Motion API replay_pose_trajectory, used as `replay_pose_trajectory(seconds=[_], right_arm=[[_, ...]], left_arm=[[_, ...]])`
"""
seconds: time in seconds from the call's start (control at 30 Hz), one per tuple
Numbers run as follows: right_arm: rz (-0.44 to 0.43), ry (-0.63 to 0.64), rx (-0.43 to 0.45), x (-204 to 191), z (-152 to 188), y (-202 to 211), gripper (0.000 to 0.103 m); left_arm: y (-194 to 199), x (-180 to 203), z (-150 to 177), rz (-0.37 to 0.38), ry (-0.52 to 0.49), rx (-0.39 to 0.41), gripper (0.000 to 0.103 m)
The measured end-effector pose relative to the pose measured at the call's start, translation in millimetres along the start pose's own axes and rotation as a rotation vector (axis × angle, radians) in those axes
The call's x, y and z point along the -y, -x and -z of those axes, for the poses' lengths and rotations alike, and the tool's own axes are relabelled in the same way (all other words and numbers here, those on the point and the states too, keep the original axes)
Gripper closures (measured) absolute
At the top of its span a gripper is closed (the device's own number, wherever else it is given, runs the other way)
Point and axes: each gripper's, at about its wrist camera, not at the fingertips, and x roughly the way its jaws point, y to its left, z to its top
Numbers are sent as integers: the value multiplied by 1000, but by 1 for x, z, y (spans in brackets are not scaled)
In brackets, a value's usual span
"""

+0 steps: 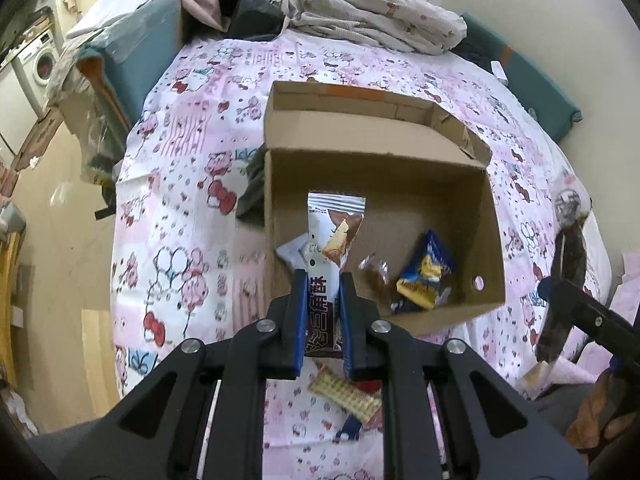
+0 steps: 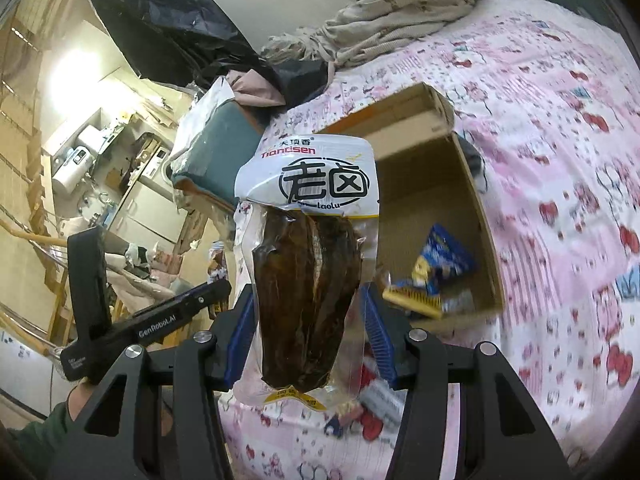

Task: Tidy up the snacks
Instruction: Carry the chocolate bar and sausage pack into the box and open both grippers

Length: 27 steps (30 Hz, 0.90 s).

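An open cardboard box (image 1: 384, 184) lies on the bed sheet (image 1: 180, 184), its flap (image 1: 360, 120) standing behind the opening. In the box, toward its near right corner, lie a snack pouch (image 1: 428, 276) and, just left of it, a small wrapped sweet (image 1: 374, 270). The left gripper (image 1: 323, 280) holds a wafer bar packet (image 1: 332, 236) above the box's near left wall. On the sheet before the box lies a biscuit packet (image 1: 346, 394). The right gripper (image 2: 308, 300) holds a vacuum-sealed pouch (image 2: 308, 256) left of the box. Crumpled bedding (image 1: 372, 8) lies behind the box.
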Motion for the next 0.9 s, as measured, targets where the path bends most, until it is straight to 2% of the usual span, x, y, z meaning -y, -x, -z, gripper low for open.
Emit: replay_pose_trajectory(seconds=[0.17, 0.33, 0.57, 0.9], right_arm=[[-15, 14, 9, 3, -17, -22, 49], [-15, 5, 26, 23, -20, -49, 49], [50, -7, 17, 45, -15, -67, 49], [122, 60, -34, 34, -7, -87, 47]], left_arm=[[-20, 7, -12, 9, -3, 5, 91], [-49, 6, -10, 6, 2, -1, 91], [-74, 9, -4, -10, -35, 10, 91], [-78, 18, 7, -47, -97, 19, 90]])
